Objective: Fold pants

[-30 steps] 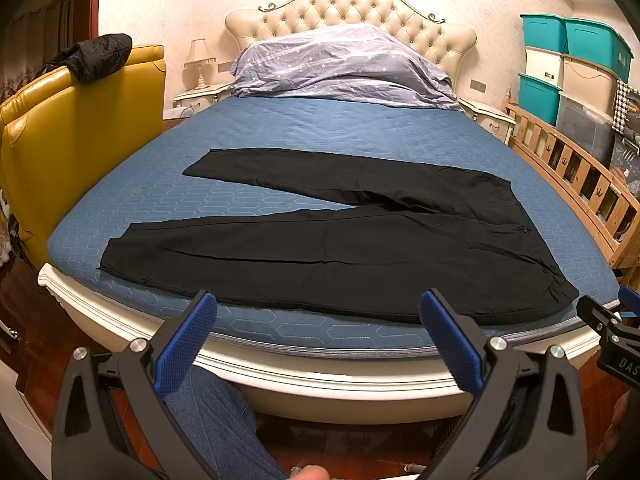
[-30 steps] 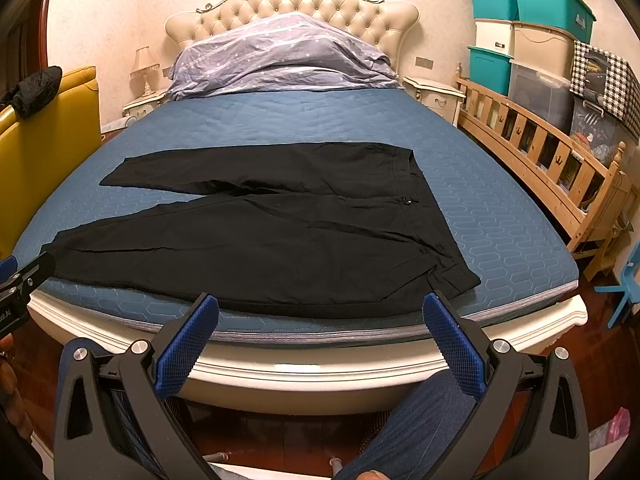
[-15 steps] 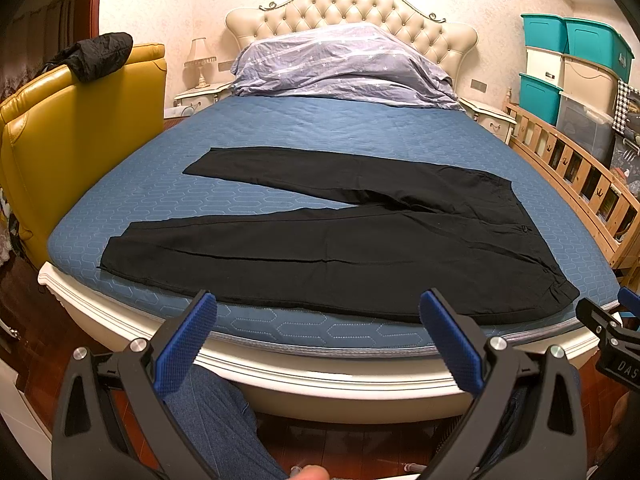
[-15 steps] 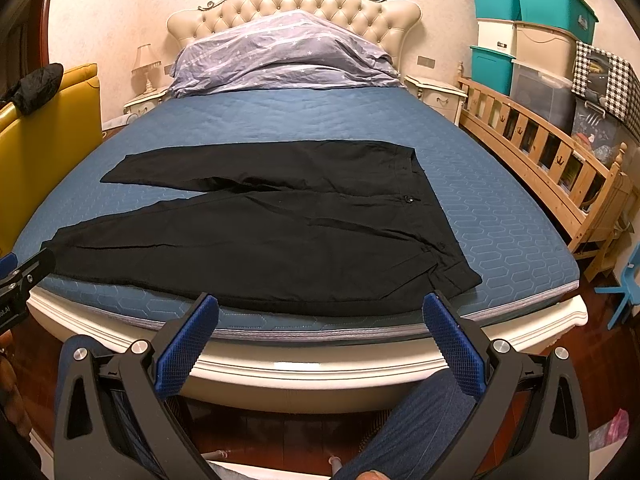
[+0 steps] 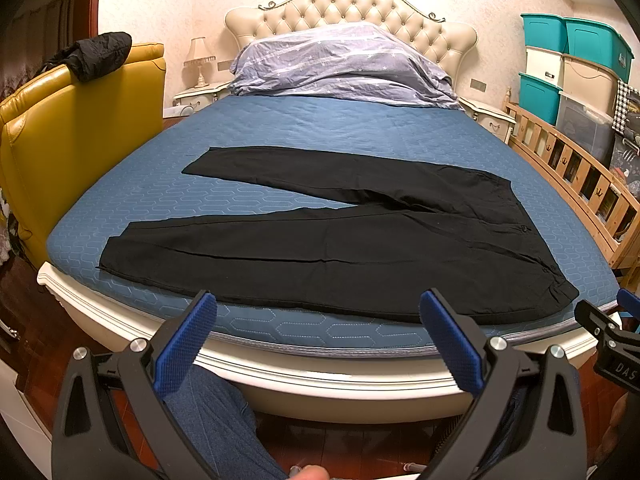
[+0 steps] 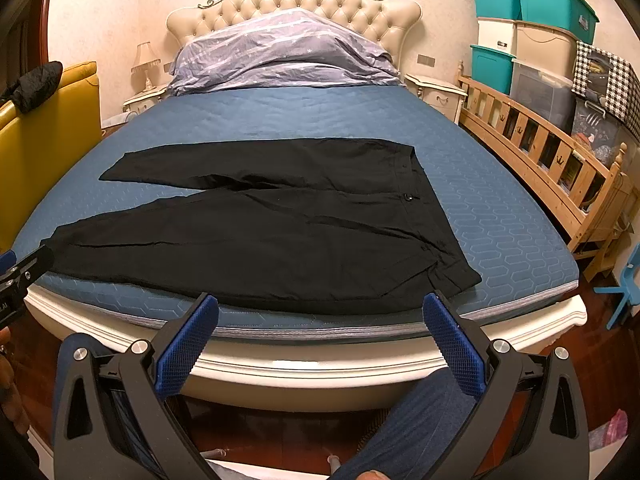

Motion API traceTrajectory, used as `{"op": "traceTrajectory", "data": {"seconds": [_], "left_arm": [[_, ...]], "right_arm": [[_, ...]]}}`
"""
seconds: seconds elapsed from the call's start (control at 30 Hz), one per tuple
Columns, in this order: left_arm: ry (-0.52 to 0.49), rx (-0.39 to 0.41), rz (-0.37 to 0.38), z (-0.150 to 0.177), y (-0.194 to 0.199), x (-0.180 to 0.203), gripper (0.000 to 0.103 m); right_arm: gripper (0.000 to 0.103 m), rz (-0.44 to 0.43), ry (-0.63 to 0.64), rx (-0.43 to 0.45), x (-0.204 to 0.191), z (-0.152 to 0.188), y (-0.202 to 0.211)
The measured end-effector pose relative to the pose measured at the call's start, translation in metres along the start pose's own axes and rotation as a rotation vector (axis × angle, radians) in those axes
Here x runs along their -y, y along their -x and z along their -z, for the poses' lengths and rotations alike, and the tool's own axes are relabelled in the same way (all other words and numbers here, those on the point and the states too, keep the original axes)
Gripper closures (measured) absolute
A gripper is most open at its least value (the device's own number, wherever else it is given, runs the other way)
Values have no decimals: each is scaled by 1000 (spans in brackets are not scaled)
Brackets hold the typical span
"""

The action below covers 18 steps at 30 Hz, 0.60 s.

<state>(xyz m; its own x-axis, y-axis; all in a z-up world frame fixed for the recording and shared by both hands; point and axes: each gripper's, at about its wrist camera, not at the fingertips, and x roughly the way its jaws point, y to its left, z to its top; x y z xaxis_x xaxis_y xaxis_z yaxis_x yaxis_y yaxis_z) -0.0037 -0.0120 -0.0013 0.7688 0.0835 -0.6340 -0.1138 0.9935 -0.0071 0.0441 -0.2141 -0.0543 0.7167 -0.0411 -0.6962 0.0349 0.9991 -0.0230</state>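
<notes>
A pair of black pants (image 5: 340, 240) lies spread flat on a bed with a blue quilted mattress (image 5: 320, 136). The waistband is toward the right side of the bed, and the two legs stretch toward the left side, parting in a narrow V. The nearer leg runs along the foot edge of the mattress, its hem close to the near left corner. The farther leg lies across the middle of the bed. A small button shows at the waistband in the right wrist view. The near right corner of the waistband sits close to the foot edge.

The left gripper (image 5: 320, 332) is held in front of the foot of the bed, its two blue padded fingers (image 5: 186, 344) spread wide apart, with nothing between them. It does not touch the pants. The right gripper (image 6: 320, 332) is held the same way, further toward the right side, fingers wide apart and empty, also clear of the pants.

At the head of the bed a purple star-patterned duvet (image 5: 340, 66) is bunched against a cream tufted headboard (image 5: 352, 8). A yellow armchair (image 5: 80, 128) stands along the left side. A wooden rail (image 6: 552, 152) runs along the right side, with stacked storage bins (image 6: 532, 32) behind it. The person's legs in blue trousers (image 5: 216, 420) show below the grippers.
</notes>
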Motion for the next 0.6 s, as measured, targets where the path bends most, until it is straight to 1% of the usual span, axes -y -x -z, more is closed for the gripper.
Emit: {"op": "traceTrajectory", "data": {"seconds": [0.2, 0.37, 0.5, 0.6], "left_arm": [[-1, -2, -2, 0, 0, 0, 1], [-7, -20, 0, 4, -12, 1, 1], [-18, -61, -7, 8, -35, 3, 1], [-23, -114, -19, 11, -62, 2, 1]], "right_arm": [[4, 1, 0, 3, 1, 1, 0], [4, -4, 5, -13, 3, 2, -9], [4, -8, -2, -62, 9, 3, -34], [4, -10, 0, -105, 15, -2, -58]]}}
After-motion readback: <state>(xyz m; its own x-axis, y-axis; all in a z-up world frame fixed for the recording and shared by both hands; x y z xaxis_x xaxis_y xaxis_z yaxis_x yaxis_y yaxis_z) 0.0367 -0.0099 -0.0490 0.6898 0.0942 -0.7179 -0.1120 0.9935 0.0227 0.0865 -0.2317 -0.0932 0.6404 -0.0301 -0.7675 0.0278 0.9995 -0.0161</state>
